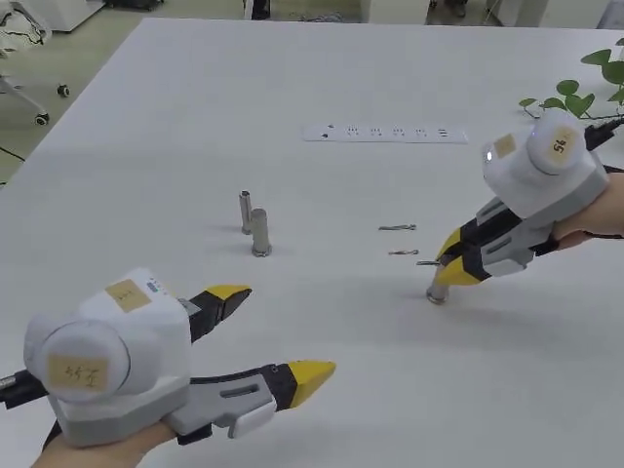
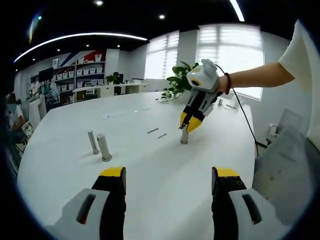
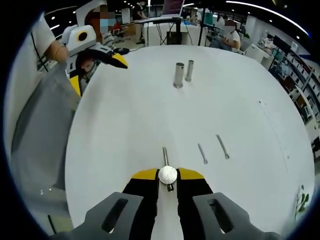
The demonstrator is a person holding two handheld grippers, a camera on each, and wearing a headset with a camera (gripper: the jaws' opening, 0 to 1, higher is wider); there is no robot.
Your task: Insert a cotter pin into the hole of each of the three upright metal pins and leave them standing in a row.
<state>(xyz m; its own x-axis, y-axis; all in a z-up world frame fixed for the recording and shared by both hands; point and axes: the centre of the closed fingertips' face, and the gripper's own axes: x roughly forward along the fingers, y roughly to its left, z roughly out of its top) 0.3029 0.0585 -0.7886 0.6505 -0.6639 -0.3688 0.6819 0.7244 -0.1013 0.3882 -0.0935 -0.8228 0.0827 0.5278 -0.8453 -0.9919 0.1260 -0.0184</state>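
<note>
1. At the near left of the white workbench (image 1: 146,146), the left gripper (image 1: 268,331) hovers above the surface with its yellow-tipped jaws spread wide and nothing between them.
2. Just beyond it, a slim metal pin (image 1: 246,212) and a thicker metal pin (image 1: 260,232) stand upright side by side, close together but apart. The slim one is farther from the person.
3. Farther back, a white power strip (image 1: 385,133) lies flat across the middle of the bench.
4. Right of the two standing pins, a far cotter pin (image 1: 397,227) and a near cotter pin (image 1: 404,253) lie loose on the bench, roughly parallel and not touching.
5. Just beside the near one, a third metal pin (image 1: 437,291) has its foot on the bench, and a thin third cotter pin (image 1: 427,262) pokes out sideways near its top.
6. The right gripper (image 1: 453,261) angles down from the right, jaws closed snugly on either side of that pin's round head, as the right gripper view shows.
7. A leafy plant (image 1: 585,93) sits at the far right edge.
</note>
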